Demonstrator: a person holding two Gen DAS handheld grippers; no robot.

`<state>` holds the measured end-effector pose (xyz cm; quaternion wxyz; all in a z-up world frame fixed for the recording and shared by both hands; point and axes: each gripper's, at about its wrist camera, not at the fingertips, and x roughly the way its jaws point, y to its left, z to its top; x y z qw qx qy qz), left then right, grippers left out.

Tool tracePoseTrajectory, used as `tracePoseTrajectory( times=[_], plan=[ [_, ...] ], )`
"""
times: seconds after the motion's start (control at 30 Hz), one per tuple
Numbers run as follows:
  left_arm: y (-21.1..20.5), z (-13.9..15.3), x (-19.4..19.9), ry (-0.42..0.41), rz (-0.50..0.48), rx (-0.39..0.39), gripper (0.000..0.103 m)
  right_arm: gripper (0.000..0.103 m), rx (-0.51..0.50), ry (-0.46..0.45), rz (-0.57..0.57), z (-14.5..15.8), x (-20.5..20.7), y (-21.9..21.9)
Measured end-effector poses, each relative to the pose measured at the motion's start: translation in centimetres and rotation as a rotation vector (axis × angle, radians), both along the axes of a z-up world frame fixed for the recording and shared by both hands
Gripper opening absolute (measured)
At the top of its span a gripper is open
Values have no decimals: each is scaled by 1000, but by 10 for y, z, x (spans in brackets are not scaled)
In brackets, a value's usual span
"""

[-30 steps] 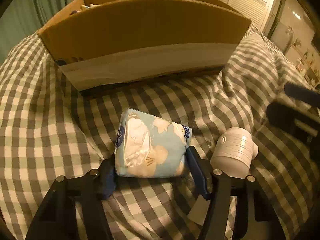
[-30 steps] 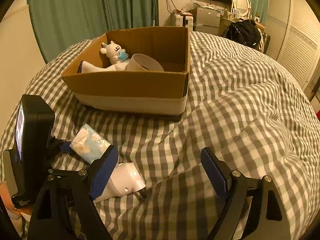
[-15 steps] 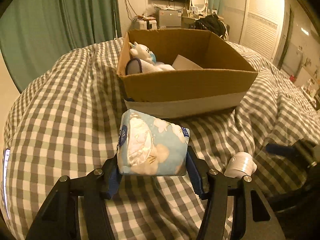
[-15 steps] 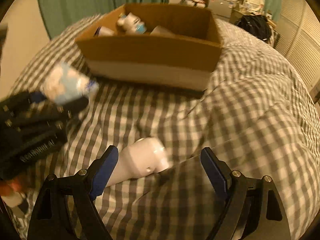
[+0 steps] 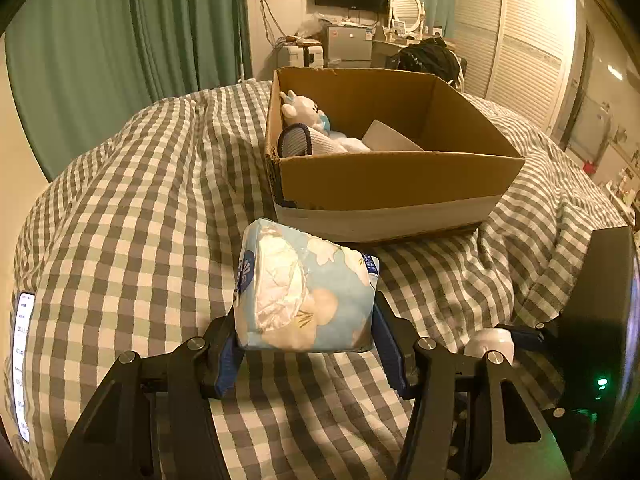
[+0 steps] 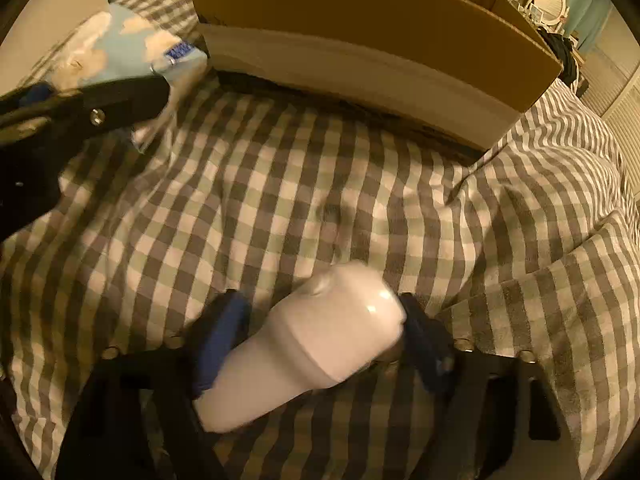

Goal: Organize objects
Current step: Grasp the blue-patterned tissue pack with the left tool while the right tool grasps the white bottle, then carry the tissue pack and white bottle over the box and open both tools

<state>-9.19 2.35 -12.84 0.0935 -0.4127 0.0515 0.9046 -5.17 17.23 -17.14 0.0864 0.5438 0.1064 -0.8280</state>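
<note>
Brown cardboard box (image 5: 400, 184) sits straight ahead of the left gripper (image 5: 306, 344), which is clamped on a light-blue tissue pack (image 5: 304, 292); right gripper (image 6: 324, 340) straddles the white plastic bottle (image 6: 316, 348), can't tell if it's gripping.

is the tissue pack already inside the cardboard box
No, the tissue pack is clamped in the left claw, in front of the cardboard box.
</note>
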Motion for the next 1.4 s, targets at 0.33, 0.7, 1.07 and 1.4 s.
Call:
tracePoseTrajectory(
  times=[0.33,0.7,1.07,1.4],
  plan=[
    [-5,12,6,7,33,-5,59,61,-21,106,36,26,15,4],
    [-13,49,34,39,52,23,59,61,-21,266,37,87,37,3],
    [-6,129,55,194,14,54,59,61,-47,506,34,203,67,2],
    [14,185,8,310,-9,45,59,61,-66,696,31,294,30,16]
  ],
)
